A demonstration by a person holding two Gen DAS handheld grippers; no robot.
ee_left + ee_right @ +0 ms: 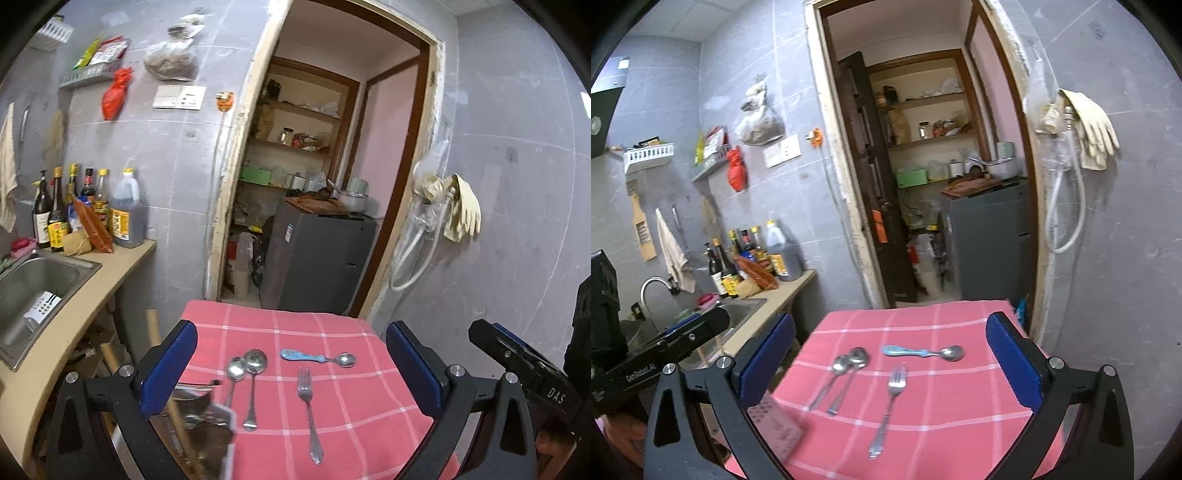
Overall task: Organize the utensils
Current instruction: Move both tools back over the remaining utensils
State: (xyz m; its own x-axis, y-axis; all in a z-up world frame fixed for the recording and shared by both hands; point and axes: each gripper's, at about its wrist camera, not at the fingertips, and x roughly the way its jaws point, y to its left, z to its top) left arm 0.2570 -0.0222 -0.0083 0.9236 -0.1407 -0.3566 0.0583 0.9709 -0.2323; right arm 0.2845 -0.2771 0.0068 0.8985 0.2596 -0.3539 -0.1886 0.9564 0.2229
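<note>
I have both claws, left claw and right claw, spread wide and empty; next I pick the fork off the desk.

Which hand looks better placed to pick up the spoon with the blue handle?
Probably the right. Both grippers, left and right, are open and empty above the pink cloth. The blue-handled spoon lies crosswise on the far right side, its bowl pointing right, so it is nearer the right gripper.
</note>
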